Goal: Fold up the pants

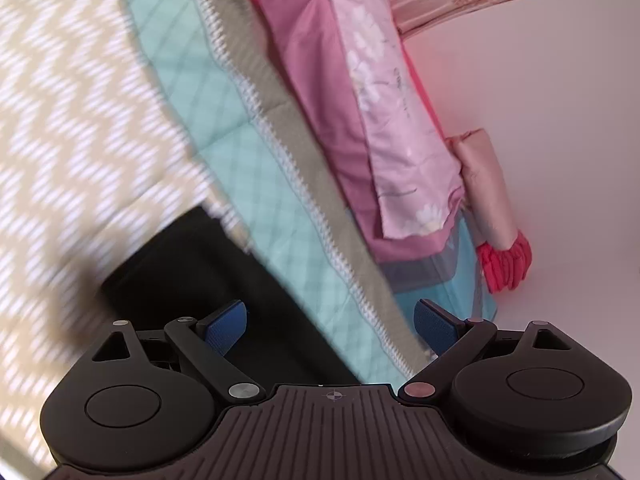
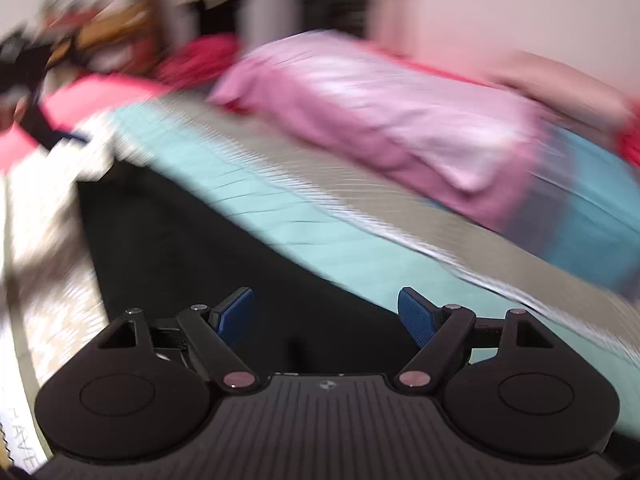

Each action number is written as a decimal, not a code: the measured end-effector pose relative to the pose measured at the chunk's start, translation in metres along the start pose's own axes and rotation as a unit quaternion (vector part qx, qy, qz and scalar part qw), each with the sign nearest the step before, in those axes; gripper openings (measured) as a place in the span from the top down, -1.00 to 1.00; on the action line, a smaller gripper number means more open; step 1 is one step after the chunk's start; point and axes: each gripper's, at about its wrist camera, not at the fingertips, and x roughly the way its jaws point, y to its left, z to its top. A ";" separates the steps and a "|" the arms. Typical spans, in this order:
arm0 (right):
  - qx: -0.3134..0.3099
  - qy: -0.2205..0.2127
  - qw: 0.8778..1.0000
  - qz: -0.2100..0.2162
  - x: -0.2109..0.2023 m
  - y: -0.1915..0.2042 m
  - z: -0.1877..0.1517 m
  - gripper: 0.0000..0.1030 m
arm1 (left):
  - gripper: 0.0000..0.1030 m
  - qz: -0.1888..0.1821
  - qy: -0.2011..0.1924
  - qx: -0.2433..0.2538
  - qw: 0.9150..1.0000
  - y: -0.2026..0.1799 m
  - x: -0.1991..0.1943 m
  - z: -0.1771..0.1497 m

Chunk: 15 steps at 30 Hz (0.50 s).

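Both sets of jaws stood spread wide with nothing between the blue pads: left gripper (image 1: 330, 326) and right gripper (image 2: 326, 318) alike released. Black pants (image 1: 192, 276) lay flat on the quilted bedspread (image 1: 248, 168), just ahead of and partly under both tools, beside the mint band. Probably between folds; best to come down on two corners of one edge, pinch cleanly through the full thickness, then lift together and lay evenly. Hard to judge how many folds were done: pants' outline cut off by the gripper bodies, right wrist view badly smeared. Pink pillow (image 1: 360, 100) sharp only in left view.
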 end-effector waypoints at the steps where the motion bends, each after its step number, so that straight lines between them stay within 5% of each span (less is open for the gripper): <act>1: -0.012 0.015 1.000 0.018 0.018 0.007 0.008 -0.43 | -1.00 0.007 0.005 0.004 1.000 0.006 -0.004 -0.008; 3: 0.000 0.046 0.999 0.012 0.051 0.002 0.019 -0.09 | -1.00 0.024 0.011 0.007 1.000 0.019 -0.012 -0.021; 5: 0.085 0.044 0.995 -0.041 0.065 -0.028 0.033 -0.09 | -1.00 0.036 0.015 0.012 0.999 0.032 -0.022 -0.033; 8: 0.164 -0.025 0.985 -0.051 0.057 -0.037 0.050 -0.21 | -1.00 0.061 0.020 0.020 0.998 0.052 -0.032 -0.048; 11: 0.046 -0.037 0.998 0.012 0.070 0.014 0.074 -0.43 | -1.00 0.091 0.023 0.030 0.995 0.065 -0.033 -0.059; 15: -0.080 -0.045 0.992 0.088 0.098 0.094 0.097 -0.50 | -1.00 0.093 0.041 0.032 0.994 0.070 -0.031 -0.071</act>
